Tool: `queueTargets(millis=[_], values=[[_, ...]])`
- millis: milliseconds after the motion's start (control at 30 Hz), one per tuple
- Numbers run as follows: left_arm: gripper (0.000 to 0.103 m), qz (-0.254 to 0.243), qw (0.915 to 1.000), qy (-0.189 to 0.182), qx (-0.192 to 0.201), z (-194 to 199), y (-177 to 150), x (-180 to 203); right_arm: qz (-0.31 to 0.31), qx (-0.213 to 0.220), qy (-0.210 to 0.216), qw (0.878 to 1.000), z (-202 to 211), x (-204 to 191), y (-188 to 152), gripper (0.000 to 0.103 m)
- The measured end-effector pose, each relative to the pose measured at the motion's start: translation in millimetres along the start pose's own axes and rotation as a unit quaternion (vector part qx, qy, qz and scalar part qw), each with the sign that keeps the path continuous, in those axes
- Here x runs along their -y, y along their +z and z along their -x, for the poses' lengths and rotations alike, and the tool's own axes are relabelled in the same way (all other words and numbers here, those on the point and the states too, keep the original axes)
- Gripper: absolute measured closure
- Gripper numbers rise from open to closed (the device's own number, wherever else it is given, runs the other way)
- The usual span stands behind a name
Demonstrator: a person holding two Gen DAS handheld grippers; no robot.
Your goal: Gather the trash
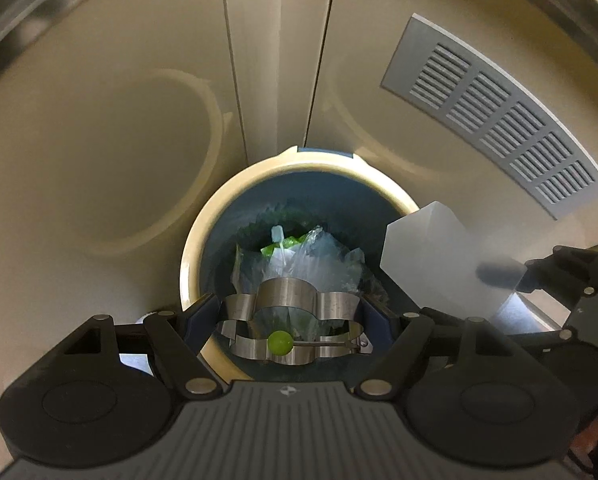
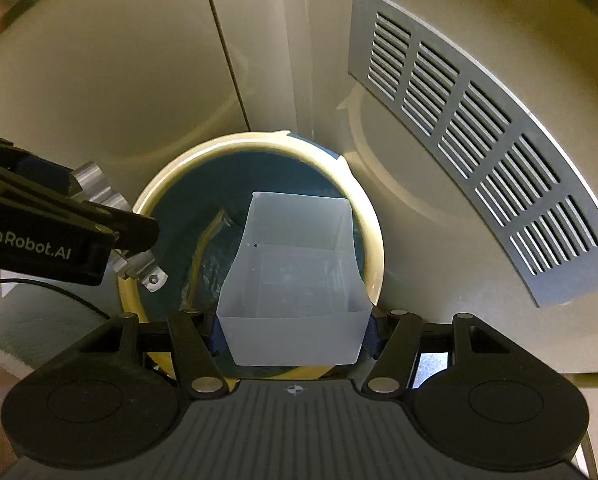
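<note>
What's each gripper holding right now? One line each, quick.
Left gripper: closed on a metal cookie cutter, above the trash bin.
Right gripper: closed on a clear plastic box, over the same bin.

My views are dim and yellow-tinted, strongly bent at the edges; soft shadows ring the bin [image 1: 191, 256], and the box [image 1: 431, 252] looks blurred.

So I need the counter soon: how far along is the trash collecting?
Some is done: crumpled plastic already lies in the bin. In hand: the left tongs grip a metal cutter over the bin, and the right tongs grip an empty translucent box over its opening. Left: letting both drop in. Any trash elsewhere is out of view.
</note>
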State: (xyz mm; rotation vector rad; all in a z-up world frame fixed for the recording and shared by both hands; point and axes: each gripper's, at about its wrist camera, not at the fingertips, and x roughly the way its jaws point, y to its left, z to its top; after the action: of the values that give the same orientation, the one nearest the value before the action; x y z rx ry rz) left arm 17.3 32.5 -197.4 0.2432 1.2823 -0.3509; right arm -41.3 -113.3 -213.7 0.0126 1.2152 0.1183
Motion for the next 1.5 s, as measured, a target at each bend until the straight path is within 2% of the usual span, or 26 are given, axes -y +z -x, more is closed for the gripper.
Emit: queueTargets(millis=[267,433,500,533,567,600,833,1000,1167,1333,1500], values=[[0.022,-0.001,0.9995,0.016,-0.028,-35.8,9.9,1.5,0.022,-0.021,-0.006,0.999,-29.3,-2.9,7.0,0.039],[0.022,-0.004,0.9989,0.012,-0.045,-53.6,17.6,-0.7,0.034,-0.029,-0.016,0.999,-45.9,-5.8,13.2,0.039],[0.006,-0.005,0.9986,0.015,-0.050,-56.5,21.2,-2.0,0.044,-0.029,-0.020,0.998,-49.5,-7.5,15.6,0.035],[0.001,-0.003,0.9987,0.016,-0.048,-55.5,22.3,-2.6,0.051,-0.029,-0.023,0.998,-50.2,-8.3,16.3,0.022],[0.000,0.000,0.9990,0.016,-0.041,-52.9,22.2,-3.5,0.056,-0.027,-0.026,0.998,-50.5,-8.5,16.3,0.011],[0.000,0.000,0.9992,0.018,-0.035,-51.0,22.1,-4.8,0.060,-0.024,-0.029,0.997,-49.6,-8.4,16.2,0.009],[0.000,-0.020,0.9986,0.038,-0.029,-34.1,11.9,-5.5,0.046,-0.010,-0.037,0.998,-29.9,-5.7,9.5,0.007],[0.000,-0.041,0.9973,0.060,0.004,-5.2,-7.3,-1.4,0.019,0.002,-0.029,0.999,-1.5,-4.7,2.9,0.005],[0.000,-0.017,0.9954,0.085,0.041,23.3,-29.9,-1.5,0.009,0.021,-0.027,0.999,25.7,-15.0,-4.5,0.002],[0.000,-0.021,0.9930,0.090,0.073,47.5,-49.2,4.9,0.011,0.048,-0.036,0.998,50.8,-23.8,-13.7,0.001],[0.000,-0.019,0.9940,0.077,0.075,59.9,-57.4,8.3,0.022,0.072,-0.045,0.996,69.1,-36.9,-29.3,0.001]])
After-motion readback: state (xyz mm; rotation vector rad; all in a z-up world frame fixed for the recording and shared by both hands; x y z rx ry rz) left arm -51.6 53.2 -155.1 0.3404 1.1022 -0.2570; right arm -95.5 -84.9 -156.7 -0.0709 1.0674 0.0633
